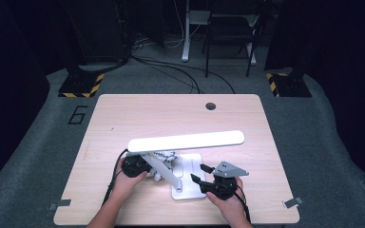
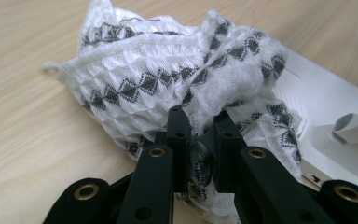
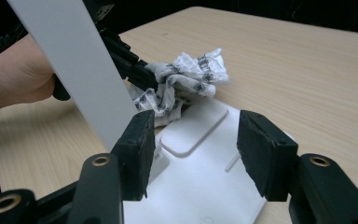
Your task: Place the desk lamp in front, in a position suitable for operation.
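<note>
The patterned cloth (image 2: 177, 88), a crumpled white waffle-weave rag with dark diamond motifs, lies bunched on the wooden table (image 1: 123, 114) against the edge of the desk lamp's white base (image 3: 200, 182), under the lamp's lit head (image 1: 186, 140). The left gripper (image 2: 199, 135) has a fold of it pinched between its jaws, which are closed tight on the fabric, so the grasp looks made; most of the cloth rests on the table and partly on the base's rim, and no wiping stroke shows on the lamp. What seems left is to carry the cloth over the lamp's surfaces, or clear of them, whichever the work intends. The right gripper (image 3: 193, 140) hovers low over the lamp base with its jaws spread and nothing between the pads, the lamp's slanted white arm (image 3: 74, 65) just beside its left jaw; it looks placed to steady the lamp. From above, both forearms come in from the near edge, the left hand (image 1: 126, 183) tucked under the lamp head, the right hand (image 1: 230, 202) at the base's near corner.
</note>
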The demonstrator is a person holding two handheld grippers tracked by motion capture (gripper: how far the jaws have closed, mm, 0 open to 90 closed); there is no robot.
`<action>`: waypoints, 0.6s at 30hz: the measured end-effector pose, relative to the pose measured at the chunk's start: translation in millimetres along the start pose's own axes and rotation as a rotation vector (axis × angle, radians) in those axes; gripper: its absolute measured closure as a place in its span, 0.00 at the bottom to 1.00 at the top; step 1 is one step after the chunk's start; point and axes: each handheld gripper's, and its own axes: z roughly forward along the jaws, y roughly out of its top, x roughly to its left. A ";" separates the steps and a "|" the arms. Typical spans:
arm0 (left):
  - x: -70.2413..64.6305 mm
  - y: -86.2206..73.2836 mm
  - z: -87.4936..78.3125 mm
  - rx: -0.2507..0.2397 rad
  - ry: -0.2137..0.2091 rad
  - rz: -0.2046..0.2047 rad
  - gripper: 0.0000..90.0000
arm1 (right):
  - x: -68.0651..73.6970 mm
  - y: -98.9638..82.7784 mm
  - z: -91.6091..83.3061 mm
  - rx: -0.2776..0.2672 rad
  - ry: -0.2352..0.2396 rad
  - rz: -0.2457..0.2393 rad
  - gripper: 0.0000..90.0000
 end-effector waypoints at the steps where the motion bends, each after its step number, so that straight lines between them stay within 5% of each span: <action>1: -0.3 -1.3 -4.3 -0.022 0.005 -0.025 0.90 | 1.5 1.4 0.0 -0.007 0.003 -0.013 0.51; 9: -3.6 -11.1 -41.1 -0.042 0.057 -0.003 0.90 | 9.8 3.6 11.1 -0.012 0.048 -0.098 0.50; 15: -6.4 -26.2 -66.0 -0.013 0.090 0.009 0.90 | 10.6 0.9 17.1 -0.017 0.093 -0.109 0.49; 18: -5.8 -35.7 -74.5 -0.016 0.102 -0.020 0.90 | 9.3 -0.1 17.9 -0.003 0.107 -0.100 0.48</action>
